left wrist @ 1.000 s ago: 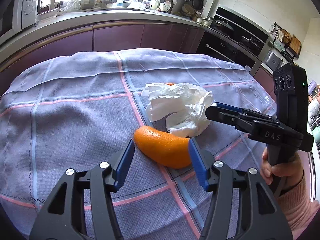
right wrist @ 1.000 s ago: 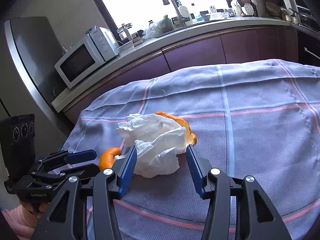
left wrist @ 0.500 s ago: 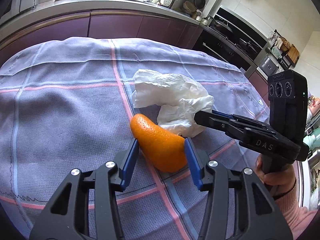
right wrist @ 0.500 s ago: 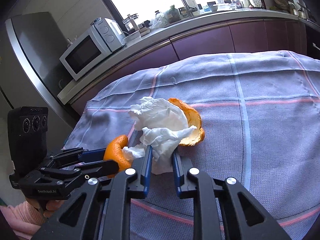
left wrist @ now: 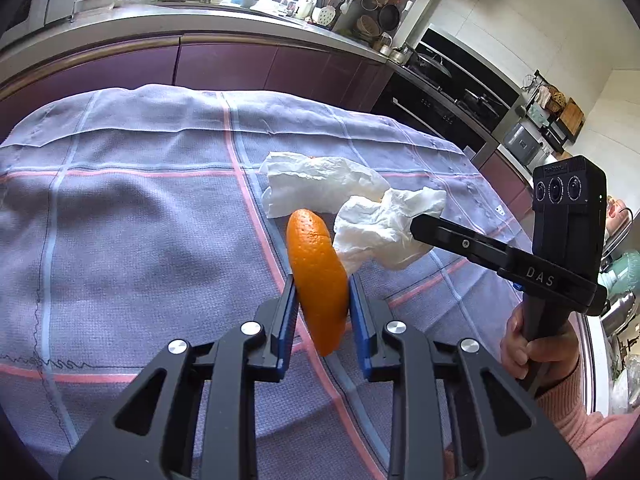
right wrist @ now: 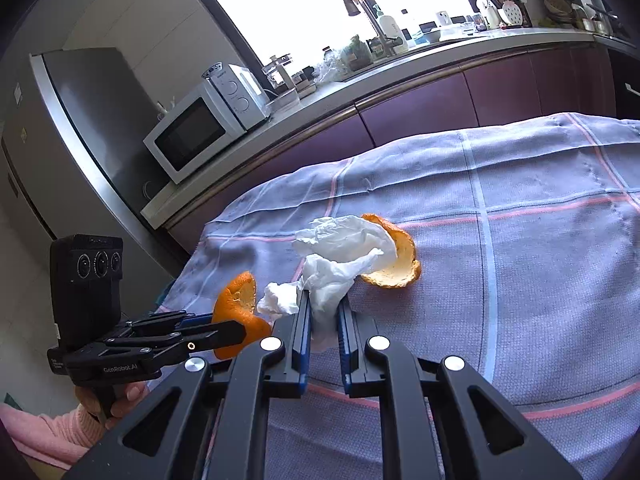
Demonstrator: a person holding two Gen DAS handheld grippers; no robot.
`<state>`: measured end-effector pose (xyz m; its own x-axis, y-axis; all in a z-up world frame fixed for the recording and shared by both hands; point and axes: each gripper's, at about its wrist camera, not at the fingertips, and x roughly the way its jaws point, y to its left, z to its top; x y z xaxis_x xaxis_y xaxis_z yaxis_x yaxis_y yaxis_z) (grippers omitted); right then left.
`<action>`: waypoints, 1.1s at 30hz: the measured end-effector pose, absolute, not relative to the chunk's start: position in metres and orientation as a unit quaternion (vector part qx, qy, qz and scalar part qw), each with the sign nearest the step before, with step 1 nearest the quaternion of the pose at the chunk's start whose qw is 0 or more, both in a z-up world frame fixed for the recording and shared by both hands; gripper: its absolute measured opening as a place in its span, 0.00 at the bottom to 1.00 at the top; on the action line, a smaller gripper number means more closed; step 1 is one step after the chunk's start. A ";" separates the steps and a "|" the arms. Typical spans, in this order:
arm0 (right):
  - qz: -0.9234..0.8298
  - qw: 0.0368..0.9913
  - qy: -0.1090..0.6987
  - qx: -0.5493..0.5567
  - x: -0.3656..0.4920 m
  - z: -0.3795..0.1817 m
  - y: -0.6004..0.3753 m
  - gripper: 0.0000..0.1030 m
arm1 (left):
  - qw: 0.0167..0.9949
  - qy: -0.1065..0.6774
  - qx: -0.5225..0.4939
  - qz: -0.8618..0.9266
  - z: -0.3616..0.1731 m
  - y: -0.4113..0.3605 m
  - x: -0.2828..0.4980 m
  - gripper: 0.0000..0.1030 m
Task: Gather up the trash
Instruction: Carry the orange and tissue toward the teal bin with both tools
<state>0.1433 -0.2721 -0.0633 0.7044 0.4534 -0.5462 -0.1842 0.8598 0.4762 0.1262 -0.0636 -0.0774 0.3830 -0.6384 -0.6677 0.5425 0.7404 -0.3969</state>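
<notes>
My left gripper (left wrist: 322, 286) is shut on a curved orange peel (left wrist: 318, 276) and holds it upright, lifted off the checked tablecloth (left wrist: 120, 220). The peel also shows in the right wrist view (right wrist: 236, 316). My right gripper (right wrist: 323, 300) is shut on a crumpled white tissue (right wrist: 332, 276), which shows in the left wrist view too (left wrist: 380, 228). A second white tissue (right wrist: 344, 236) lies just beyond it on the cloth, partly covering a second orange peel (right wrist: 394, 264).
The cloth-covered table ends at its far edge (left wrist: 240, 92). Behind stand purple kitchen cabinets (left wrist: 220, 64), a microwave (right wrist: 192, 136), a fridge (right wrist: 80, 128) and a stove (left wrist: 448, 80). The right side of the cloth (right wrist: 540, 260) is bare.
Both grippers closed: the left on the orange peel, the right on the tissue. The left has lifted the peel and turned it upright. The tissue has been pulled off the second peel.
</notes>
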 end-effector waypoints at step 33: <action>0.297 0.882 0.331 0.157 0.164 -0.035 -0.156 0.11 | 0.897 0.358 -0.066 -0.250 -0.024 0.083 0.074 0.24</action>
